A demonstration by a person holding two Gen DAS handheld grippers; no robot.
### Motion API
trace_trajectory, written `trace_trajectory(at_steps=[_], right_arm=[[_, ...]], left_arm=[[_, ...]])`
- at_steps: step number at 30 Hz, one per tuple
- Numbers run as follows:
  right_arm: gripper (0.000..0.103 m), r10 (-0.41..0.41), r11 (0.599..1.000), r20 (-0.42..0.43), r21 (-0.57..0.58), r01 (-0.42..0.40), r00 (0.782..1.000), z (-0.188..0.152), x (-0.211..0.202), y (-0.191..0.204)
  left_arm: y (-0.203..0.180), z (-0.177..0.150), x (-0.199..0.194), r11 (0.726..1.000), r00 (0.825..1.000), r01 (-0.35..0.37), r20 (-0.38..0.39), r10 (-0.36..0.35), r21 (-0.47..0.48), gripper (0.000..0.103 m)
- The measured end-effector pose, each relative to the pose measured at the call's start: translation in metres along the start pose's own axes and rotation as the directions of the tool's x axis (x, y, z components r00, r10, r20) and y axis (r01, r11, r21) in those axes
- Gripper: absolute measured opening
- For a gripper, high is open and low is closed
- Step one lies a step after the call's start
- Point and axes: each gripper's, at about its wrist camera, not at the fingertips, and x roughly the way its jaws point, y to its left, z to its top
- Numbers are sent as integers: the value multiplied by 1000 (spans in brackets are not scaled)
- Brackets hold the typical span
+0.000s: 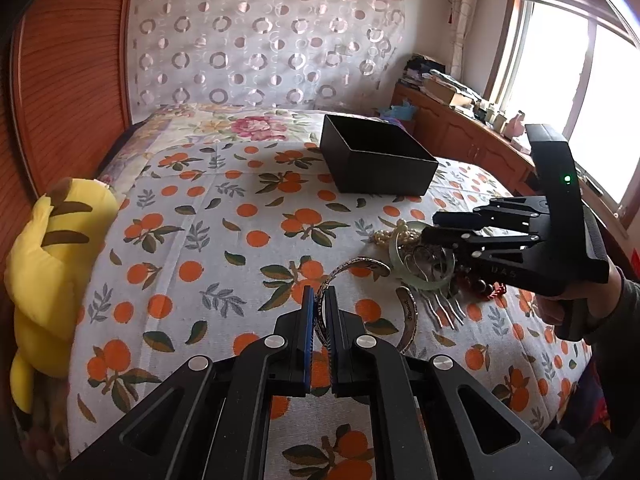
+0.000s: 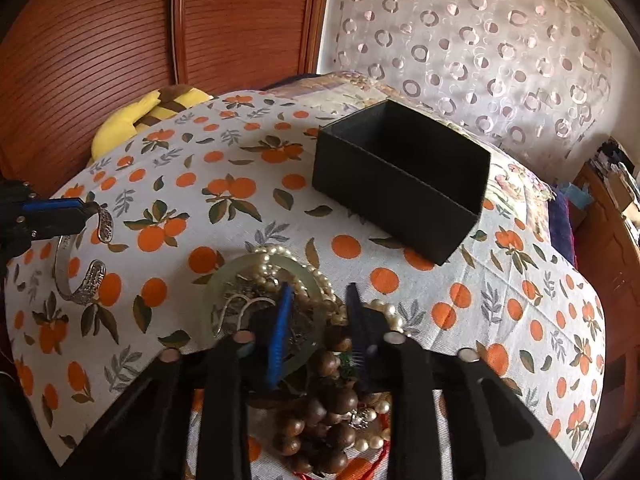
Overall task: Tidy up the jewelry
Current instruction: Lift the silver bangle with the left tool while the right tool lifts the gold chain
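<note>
An open black box (image 1: 376, 160) (image 2: 400, 184) stands on the orange-print bedspread. My left gripper (image 1: 320, 294) is shut on a silver cuff bracelet (image 1: 360, 266), held just above the bed; it shows at the left edge of the right wrist view (image 2: 105, 222). A second silver cuff (image 1: 410, 318) (image 2: 78, 280) lies beside it. My right gripper (image 2: 318, 292) (image 1: 430, 226) is open over a jewelry pile: a jade bangle (image 2: 224, 284) (image 1: 424, 280), a pearl strand (image 2: 280, 258), brown wooden beads (image 2: 332, 400) and a metal hair comb (image 1: 448, 312).
A yellow plush toy (image 1: 52, 264) (image 2: 148, 114) lies at the bed's left edge against the wooden wardrobe (image 1: 68, 72). A patterned curtain (image 1: 264, 36) hangs behind the bed. A cluttered wooden cabinet (image 1: 452, 128) runs under the window on the right.
</note>
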Motion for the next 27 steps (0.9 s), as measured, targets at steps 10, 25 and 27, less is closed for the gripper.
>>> trace_trajectory(at_steps=[10, 25, 27], right_arm=[[6, 45, 999, 58, 25, -47, 997, 0, -15, -8], [6, 32, 999, 188, 33, -39, 982, 25, -61, -14], [6, 22, 999, 213, 35, -30, 977, 29, -71, -18]], left_arm=[[0, -1, 2, 1000, 1000, 5, -1, -5, 4, 5], [-11, 10, 7, 1000, 1000, 5, 20, -6, 20, 5], [-14, 15, 8, 1000, 1000, 5, 28, -6, 26, 5]])
